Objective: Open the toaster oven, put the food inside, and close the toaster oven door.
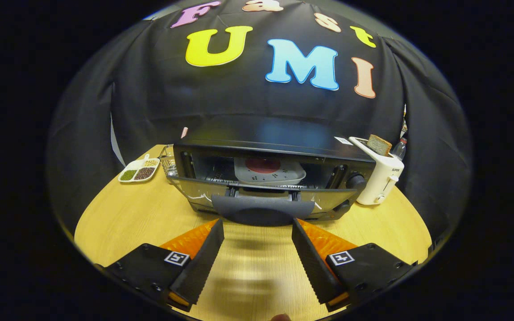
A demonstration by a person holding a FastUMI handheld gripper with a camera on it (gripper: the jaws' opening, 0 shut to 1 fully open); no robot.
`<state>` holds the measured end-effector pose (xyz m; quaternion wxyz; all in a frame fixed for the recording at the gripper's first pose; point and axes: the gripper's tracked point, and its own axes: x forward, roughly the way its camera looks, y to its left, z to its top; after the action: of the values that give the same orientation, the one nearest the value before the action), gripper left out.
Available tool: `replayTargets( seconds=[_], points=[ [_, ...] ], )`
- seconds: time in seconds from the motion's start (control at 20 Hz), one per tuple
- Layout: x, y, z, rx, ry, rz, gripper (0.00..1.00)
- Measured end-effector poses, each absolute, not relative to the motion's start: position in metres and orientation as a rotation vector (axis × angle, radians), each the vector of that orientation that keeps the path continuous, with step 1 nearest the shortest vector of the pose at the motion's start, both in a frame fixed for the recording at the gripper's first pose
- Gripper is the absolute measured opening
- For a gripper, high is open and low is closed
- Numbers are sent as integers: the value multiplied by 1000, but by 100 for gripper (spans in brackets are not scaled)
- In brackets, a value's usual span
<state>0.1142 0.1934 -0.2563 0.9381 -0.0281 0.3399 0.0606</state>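
Note:
A black toaster oven (275, 154) stands on the wooden table (127, 218) just beyond my fingers. Its glass door (261, 194) hangs folded down toward me, and the dark door handle (261, 210) sits just ahead of my fingertips. Inside on the rack rests a white plate (269, 171) carrying red food (263, 164). My gripper (258, 232) is open, with bare table between the two fingers and nothing held.
A white slot toaster (379, 176) with a slice of bread (379, 145) poking out stands right of the oven. A small white divided dish (139, 171) of beans lies to the oven's left. A plastic bottle (399, 148) stands behind the toaster.

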Motion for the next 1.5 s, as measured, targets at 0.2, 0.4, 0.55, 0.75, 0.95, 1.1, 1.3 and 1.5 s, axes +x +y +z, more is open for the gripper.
replayTargets(
  seconds=[0.2, 0.4, 0.55, 0.75, 0.95, 1.1, 1.3, 1.5],
  points=[
    [134, 196, -239, -7, 640, 125, 98],
    [132, 191, -210, 4, 569, 152, 97],
    [120, 182, -183, 1, 499, 167, 97],
    [92, 159, -144, -3, 414, 177, 97],
    [66, 128, -111, -6, 341, 171, 97],
    [49, 103, -98, -9, 309, 147, 97],
    [37, 70, -83, -35, 274, 122, 97],
    [29, 31, -67, -29, 230, 89, 97]
  ],
)
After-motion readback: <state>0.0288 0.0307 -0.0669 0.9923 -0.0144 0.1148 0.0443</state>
